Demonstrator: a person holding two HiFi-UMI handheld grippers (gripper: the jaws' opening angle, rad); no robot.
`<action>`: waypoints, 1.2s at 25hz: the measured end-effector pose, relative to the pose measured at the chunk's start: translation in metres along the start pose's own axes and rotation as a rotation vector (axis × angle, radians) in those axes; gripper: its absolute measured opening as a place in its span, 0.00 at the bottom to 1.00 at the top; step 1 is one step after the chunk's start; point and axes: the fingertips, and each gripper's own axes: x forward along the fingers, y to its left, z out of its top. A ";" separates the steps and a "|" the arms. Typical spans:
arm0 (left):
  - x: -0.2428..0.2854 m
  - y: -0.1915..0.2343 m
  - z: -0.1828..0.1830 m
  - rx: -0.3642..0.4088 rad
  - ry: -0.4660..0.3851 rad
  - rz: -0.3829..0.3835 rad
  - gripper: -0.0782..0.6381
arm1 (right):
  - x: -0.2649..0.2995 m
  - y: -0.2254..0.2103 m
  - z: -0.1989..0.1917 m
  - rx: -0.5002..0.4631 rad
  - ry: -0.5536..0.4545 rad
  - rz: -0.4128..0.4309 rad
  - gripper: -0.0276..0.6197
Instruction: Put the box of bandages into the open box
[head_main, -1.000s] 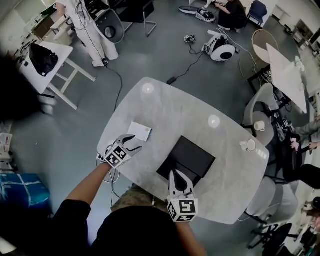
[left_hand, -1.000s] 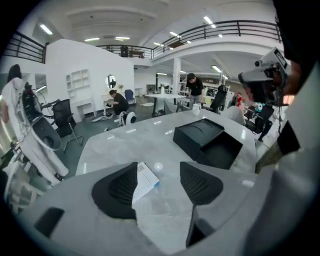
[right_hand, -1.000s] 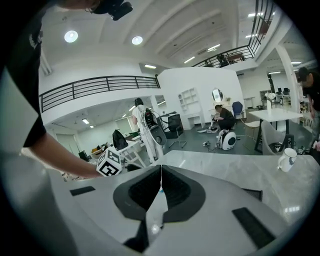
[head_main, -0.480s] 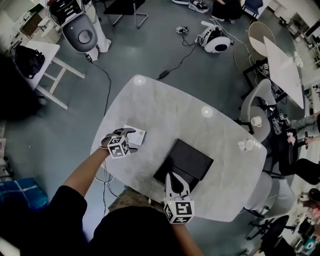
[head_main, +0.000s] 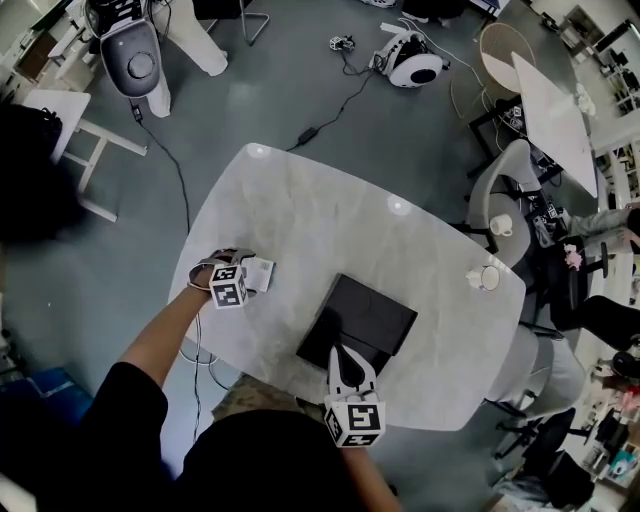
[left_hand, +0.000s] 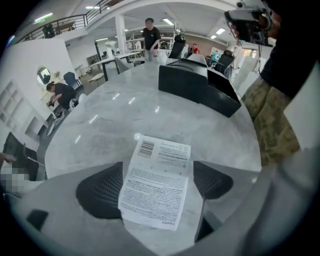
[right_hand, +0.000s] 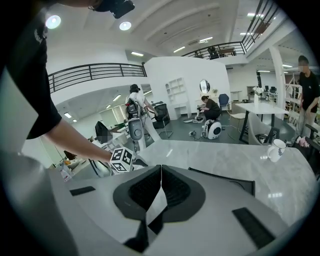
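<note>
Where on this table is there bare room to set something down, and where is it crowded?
Bare: the far half of the table, and the strip between the open box and the cup at the right rim. Crowded: the near edge, around the open box and the box of bandages.

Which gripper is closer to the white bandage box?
The left gripper: its jaws, which have just been opening, stand either side of the bandage box. The right gripper, shut, is off by the black open box.
</note>
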 end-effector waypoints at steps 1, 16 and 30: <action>0.002 0.001 0.001 0.004 0.005 -0.002 0.71 | 0.000 -0.003 -0.001 0.003 0.003 -0.006 0.06; 0.013 -0.007 -0.001 0.186 0.115 -0.081 0.71 | -0.029 -0.027 -0.004 0.083 -0.058 -0.108 0.06; -0.063 -0.064 0.096 0.228 -0.001 -0.023 0.70 | -0.085 -0.039 0.009 0.092 -0.191 -0.095 0.06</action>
